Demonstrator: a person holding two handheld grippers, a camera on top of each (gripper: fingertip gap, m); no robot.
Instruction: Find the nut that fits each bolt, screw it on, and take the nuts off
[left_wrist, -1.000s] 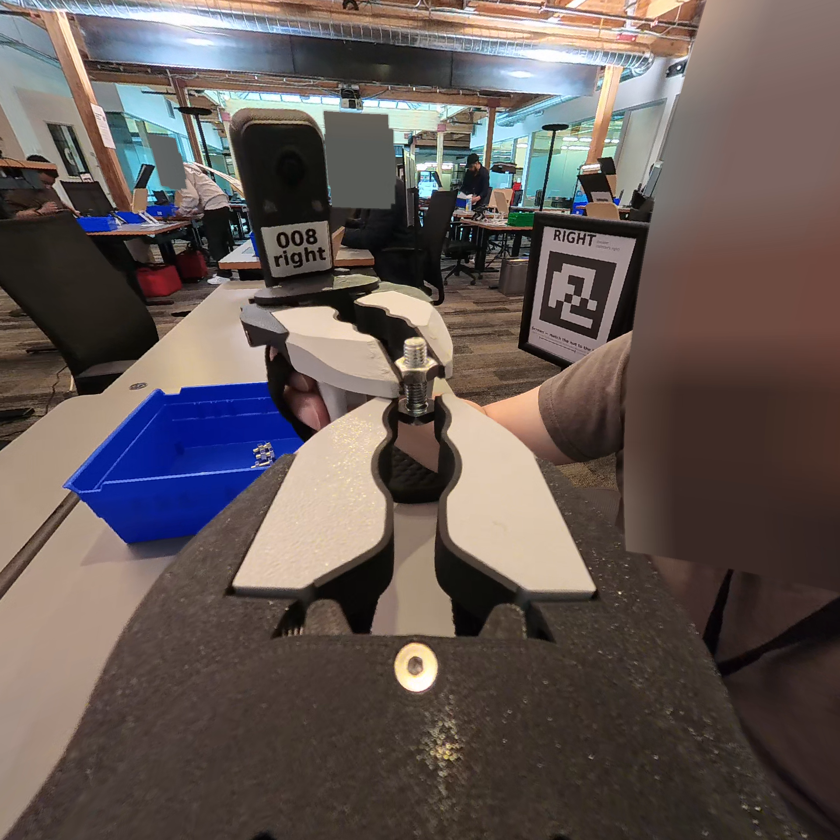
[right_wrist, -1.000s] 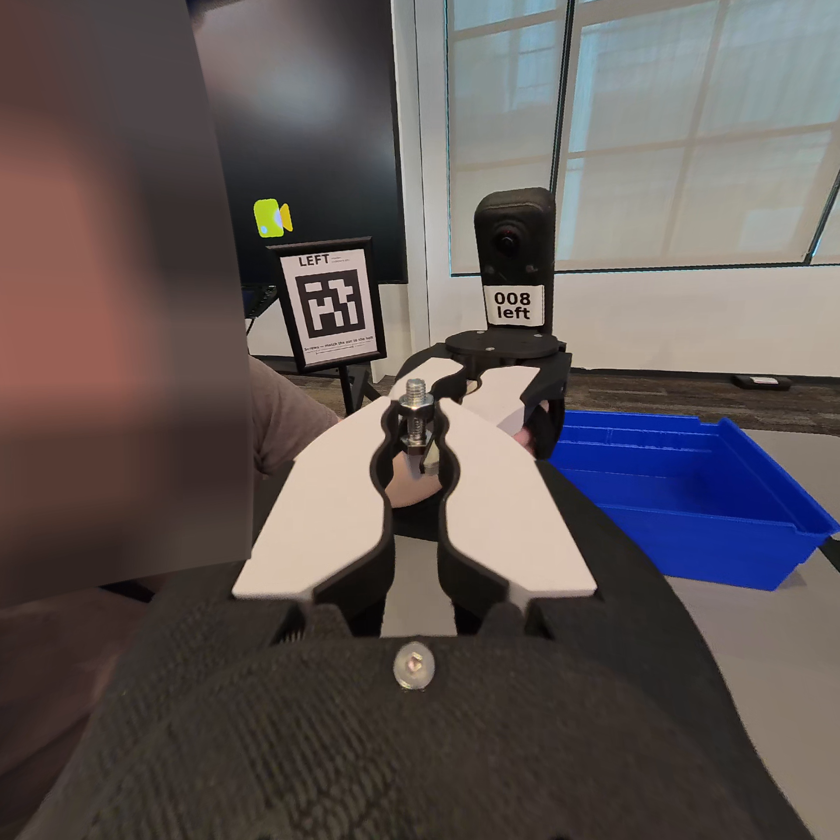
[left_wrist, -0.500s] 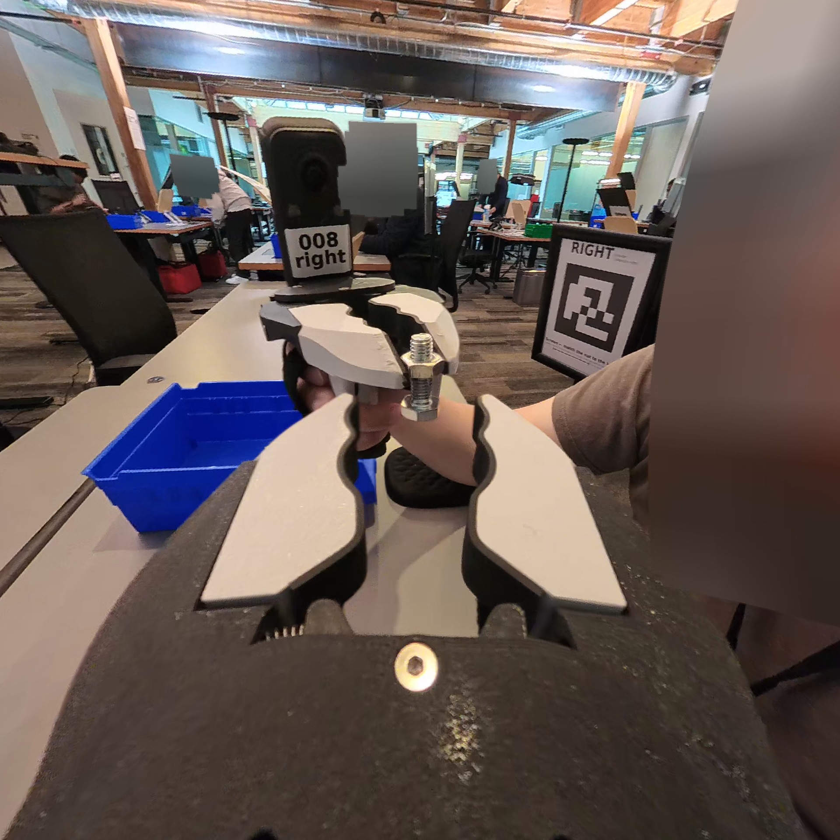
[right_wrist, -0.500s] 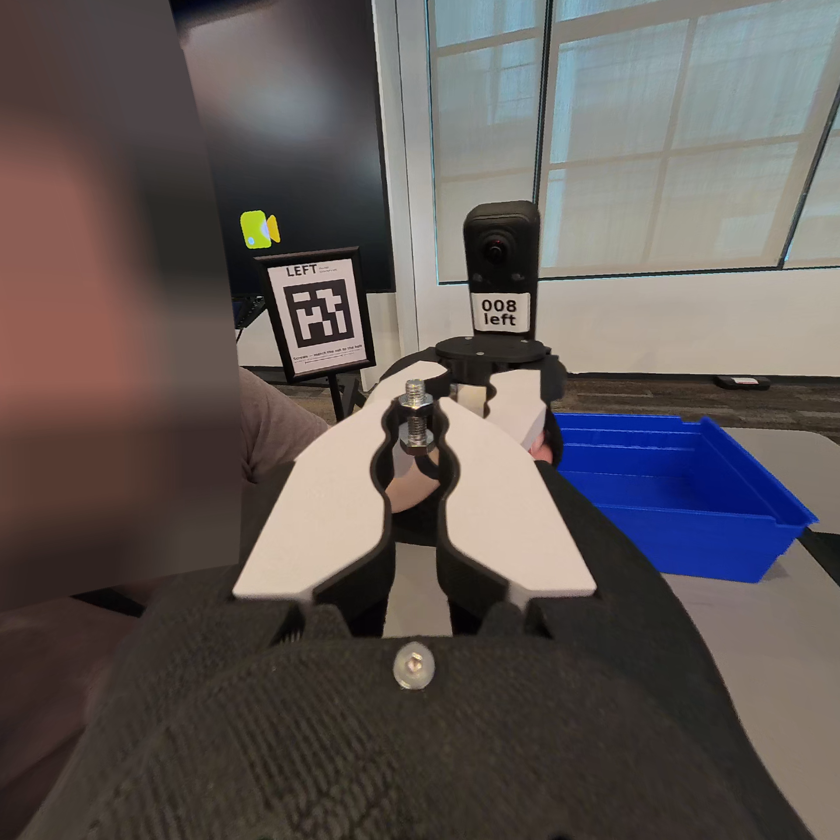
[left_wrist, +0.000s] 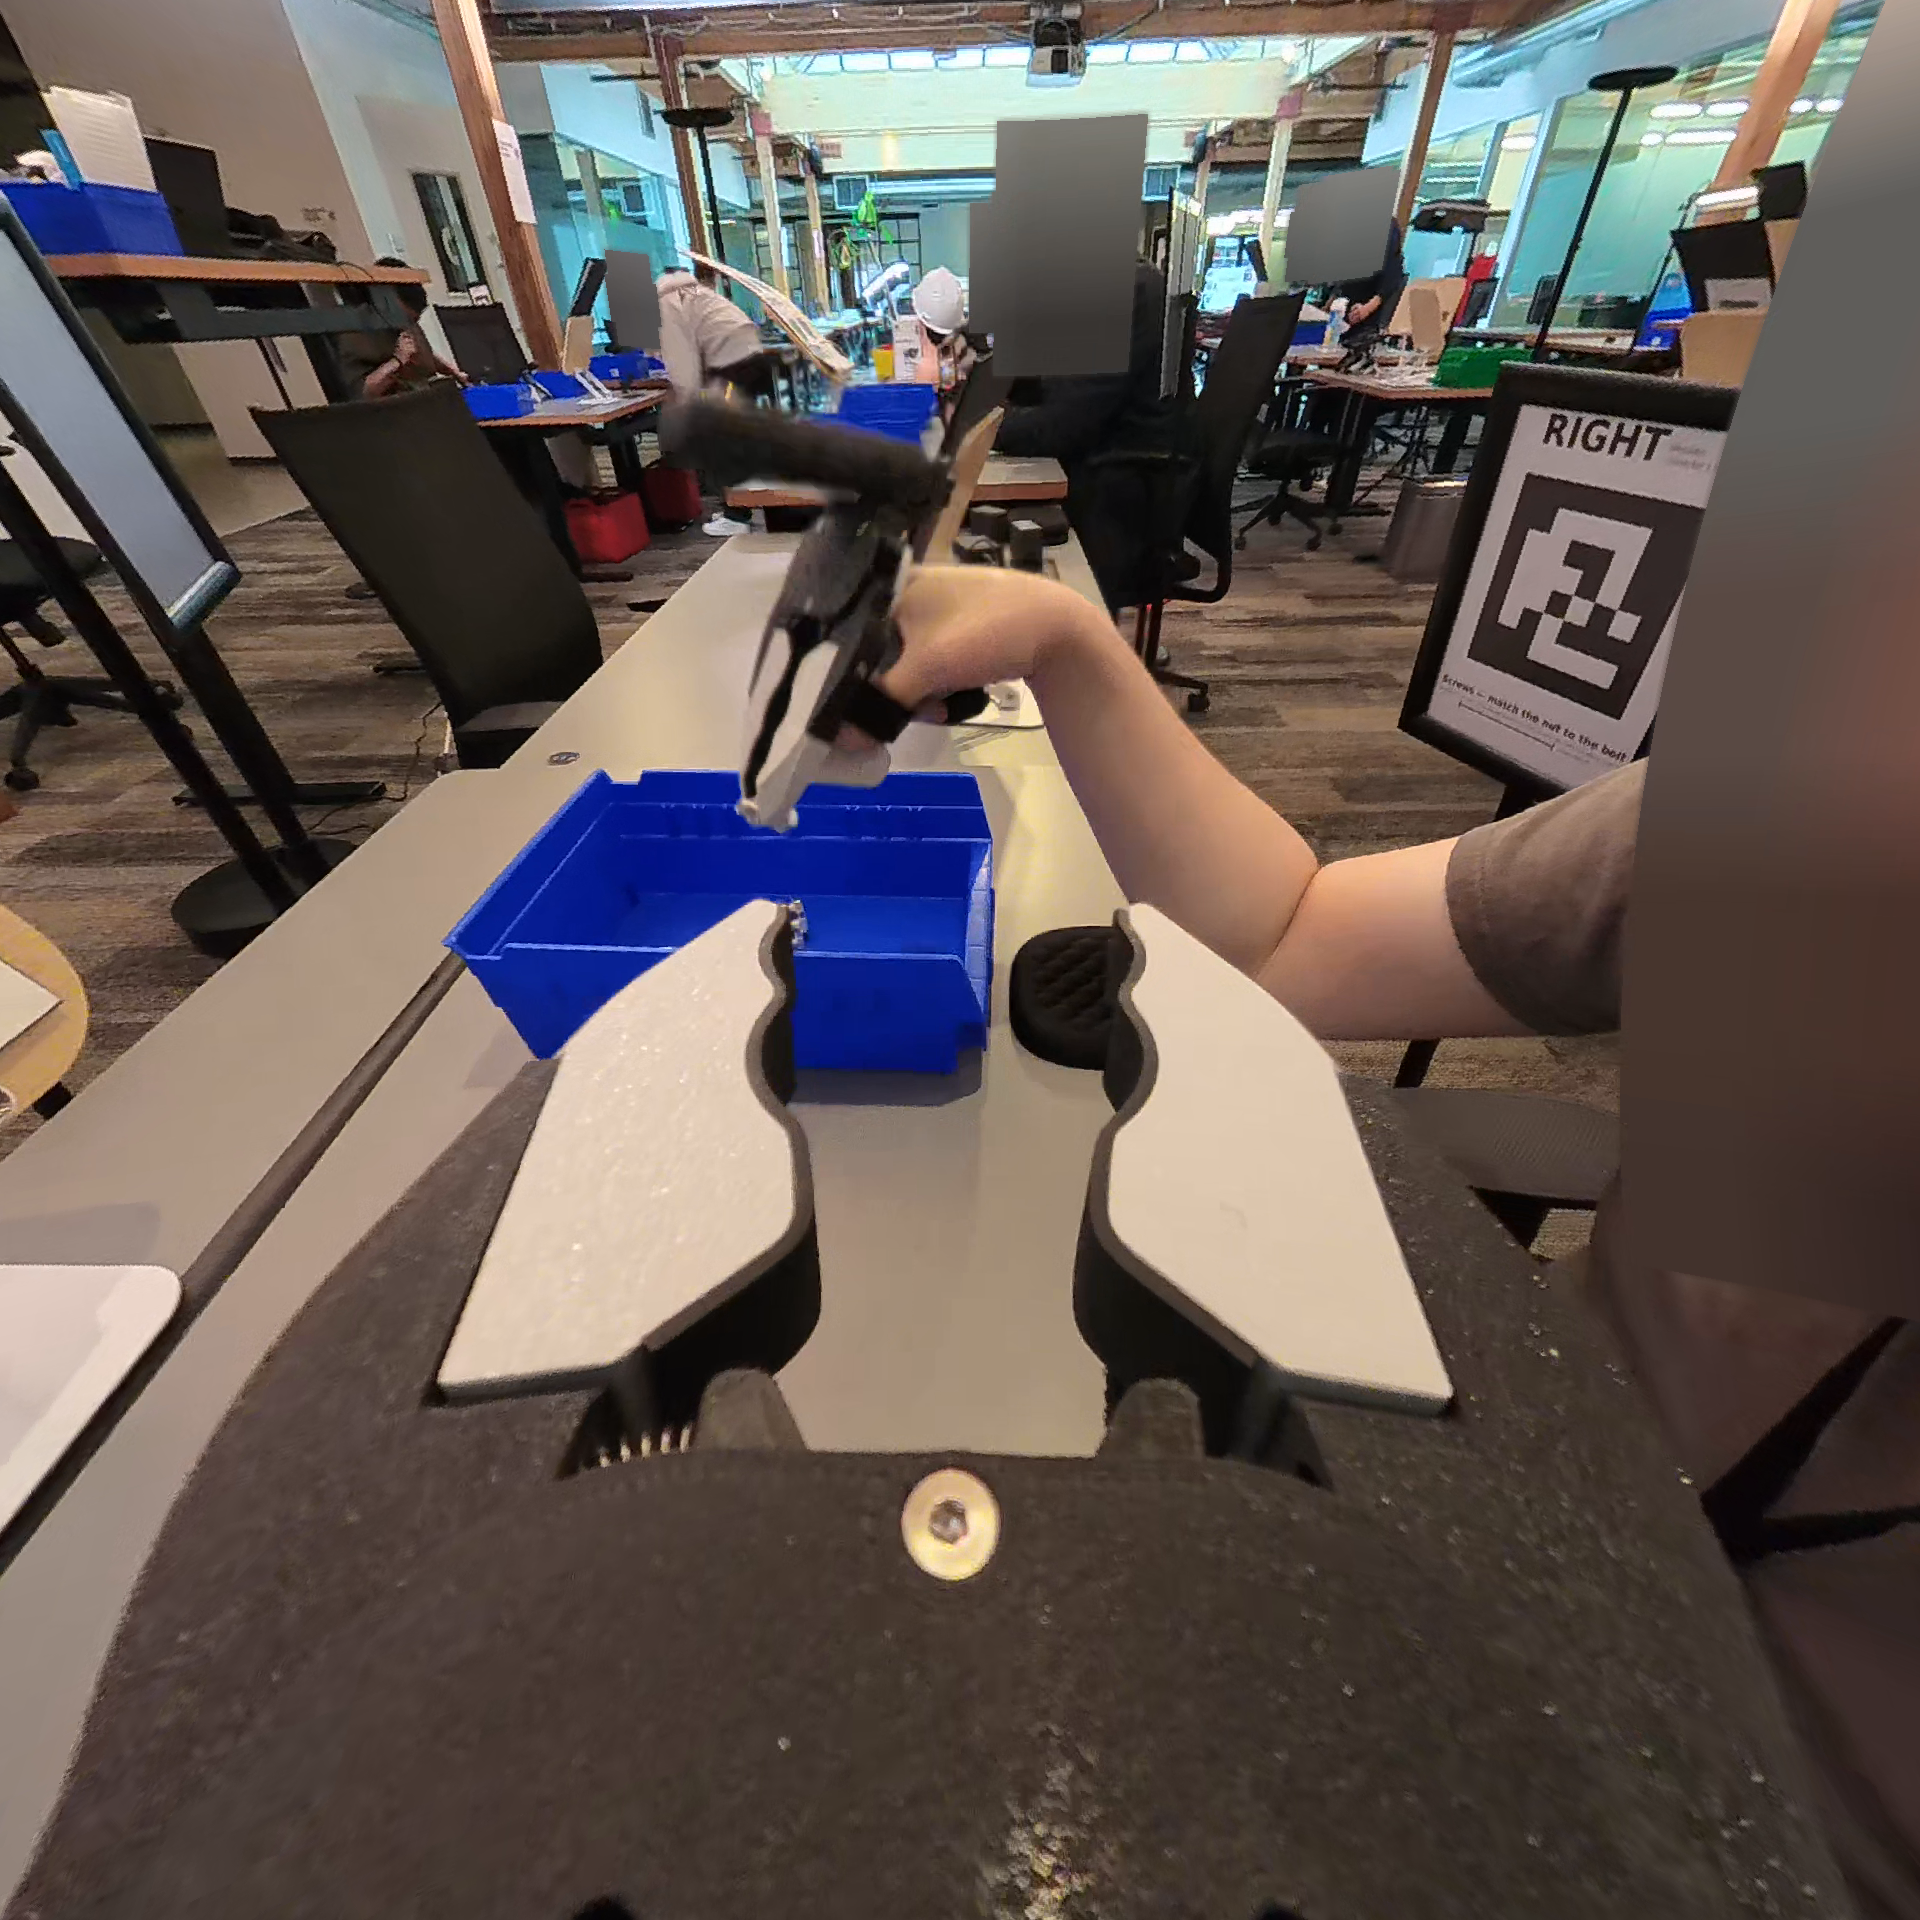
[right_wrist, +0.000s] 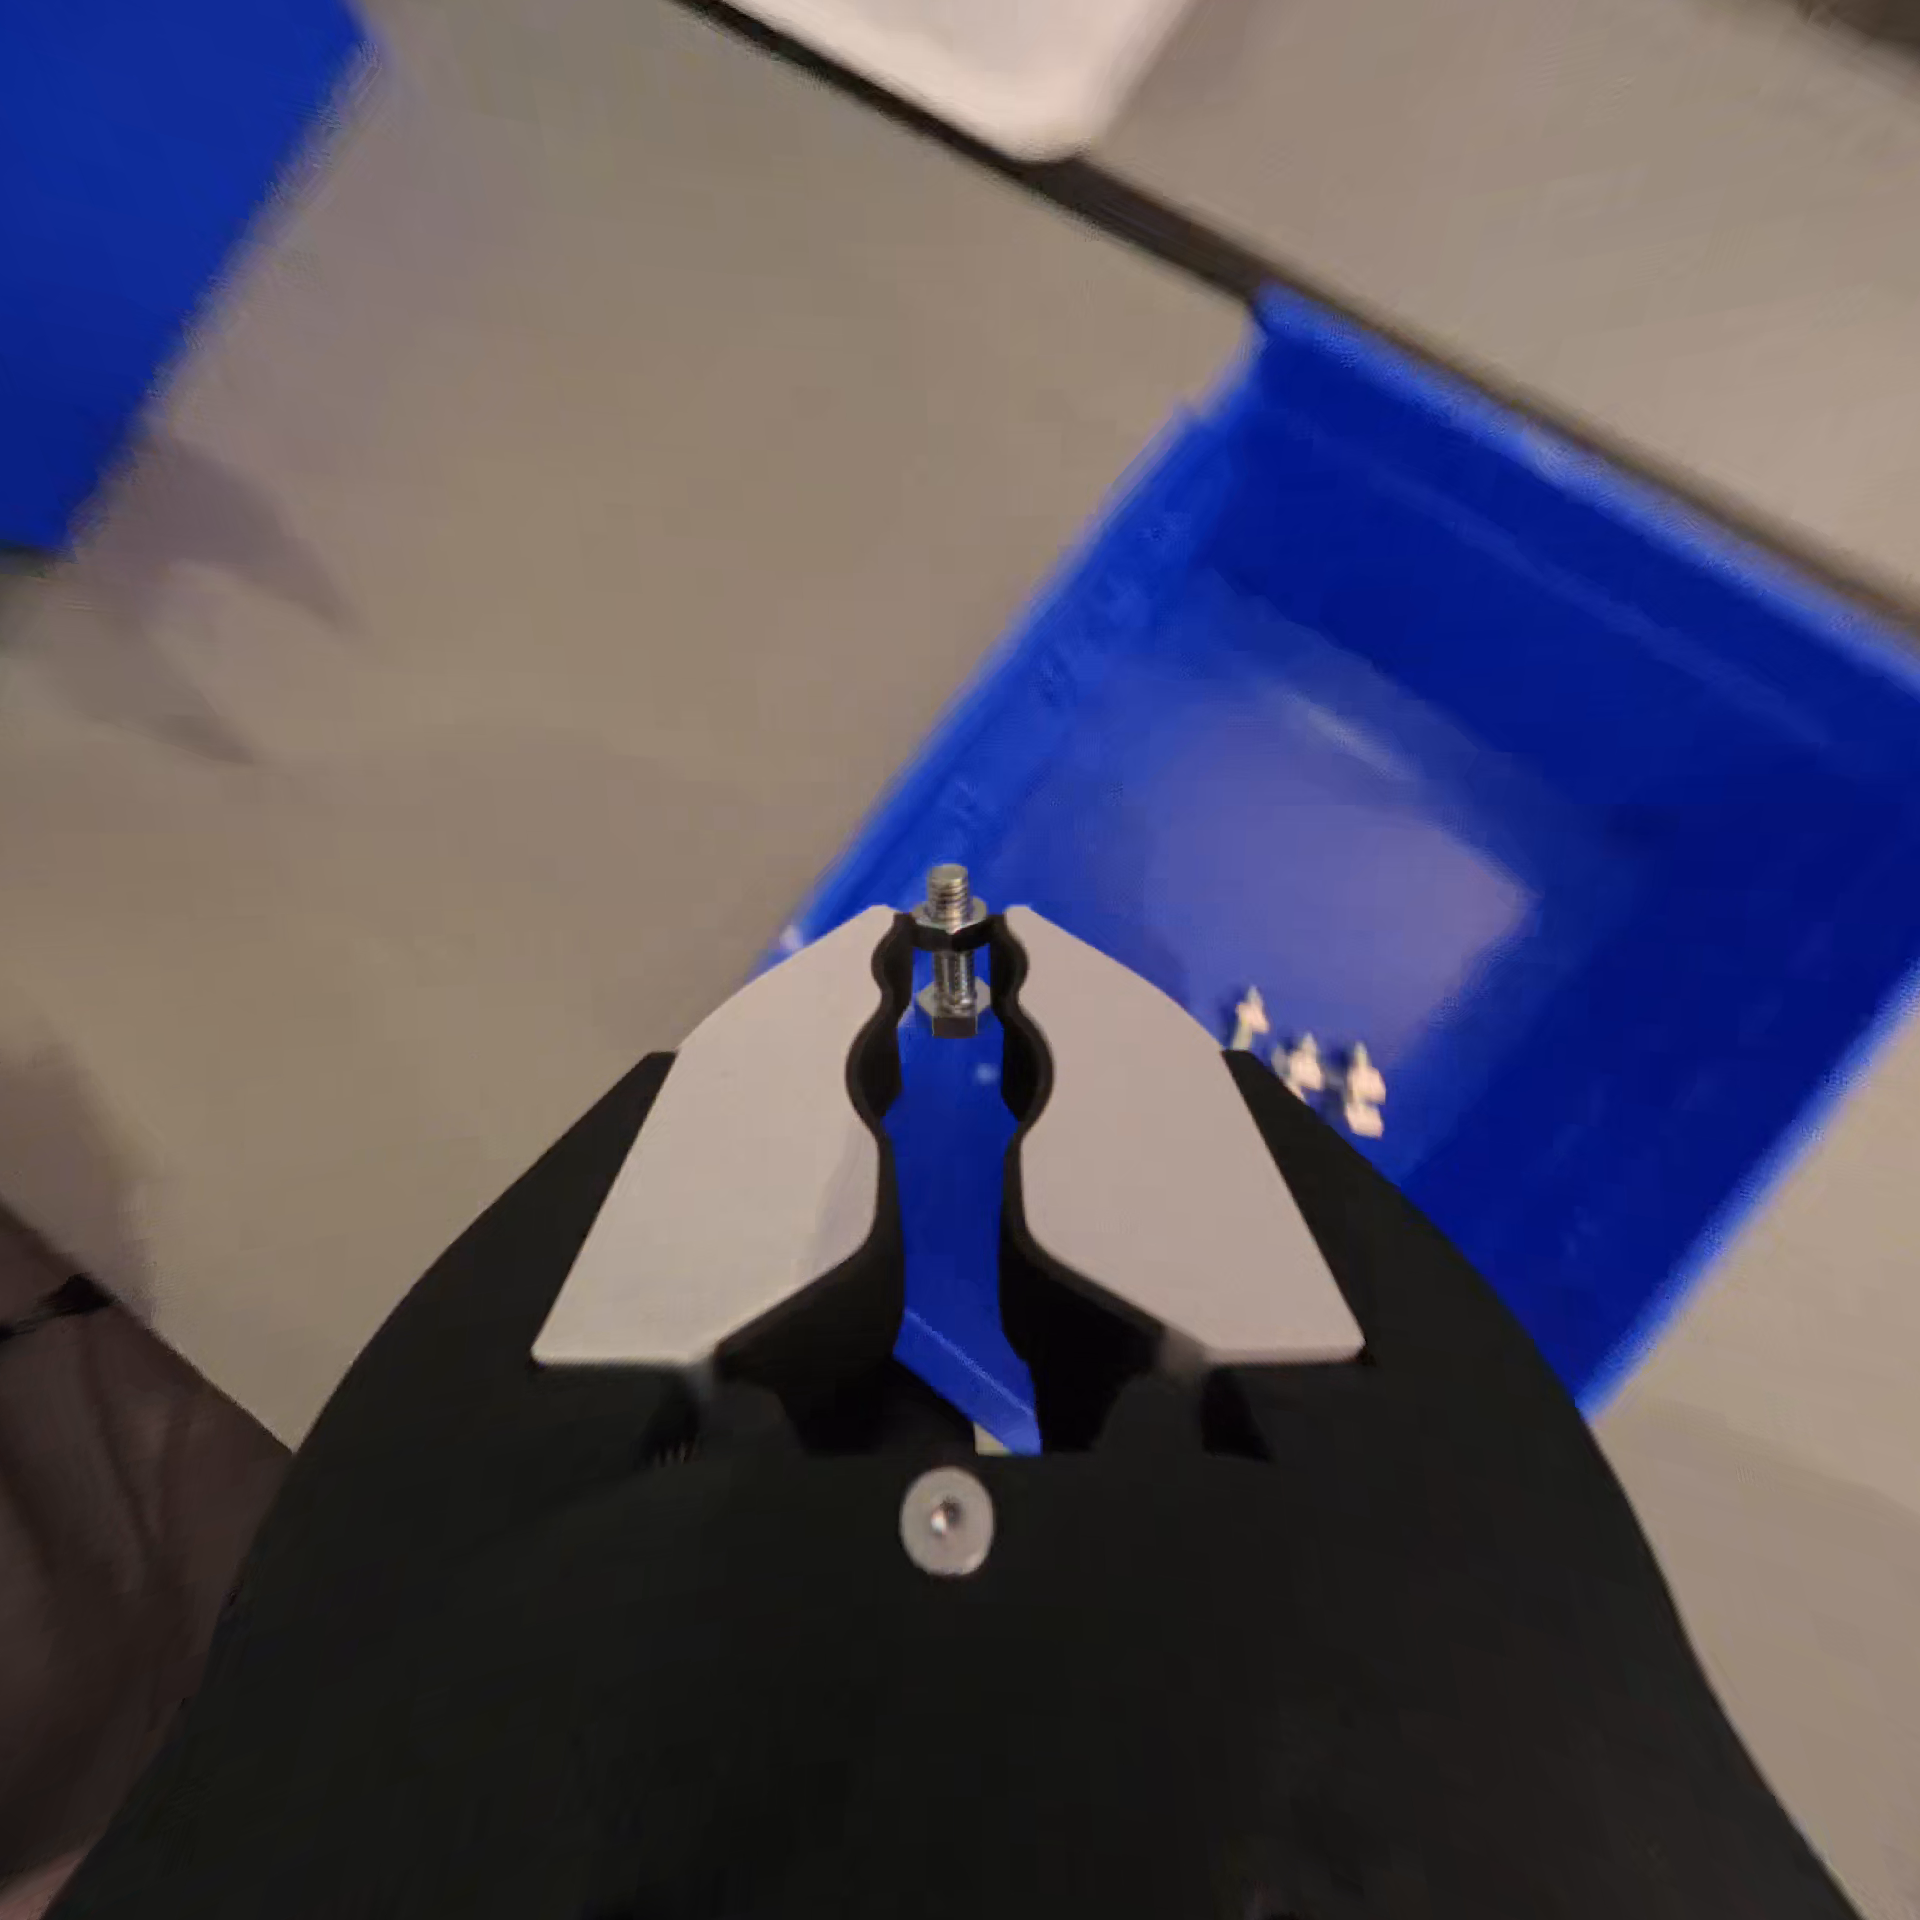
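My right gripper (right_wrist: 949, 923) is shut on a silver bolt with a nut (right_wrist: 951, 961) threaded on it, clamping at the nut. It points down over the near wall of a blue bin (right_wrist: 1558, 644). Several small bolts (right_wrist: 1304, 1070) lie on the bin floor. In the left wrist view the right gripper (left_wrist: 774, 800) tilts steeply down over the same blue bin (left_wrist: 883, 997), held by a person's hand (left_wrist: 977, 634). My left gripper (left_wrist: 951, 935) is open and empty, held above the grey table behind the bin.
The grey table (left_wrist: 312, 1039) runs away ahead. A black textured pad (left_wrist: 1065, 997) lies right of the bin. A framed marker sign (left_wrist: 1569, 582) stands at the right. A second blue bin (right_wrist: 135, 229) shows at the upper left in the right wrist view. Office chairs and desks stand beyond. Left tips to right tips: about 30 cm.
My left gripper let go of the bolt, opened wide and drew back. My right gripper kept the bolt and nut, swung away and tipped down over the blue bin.
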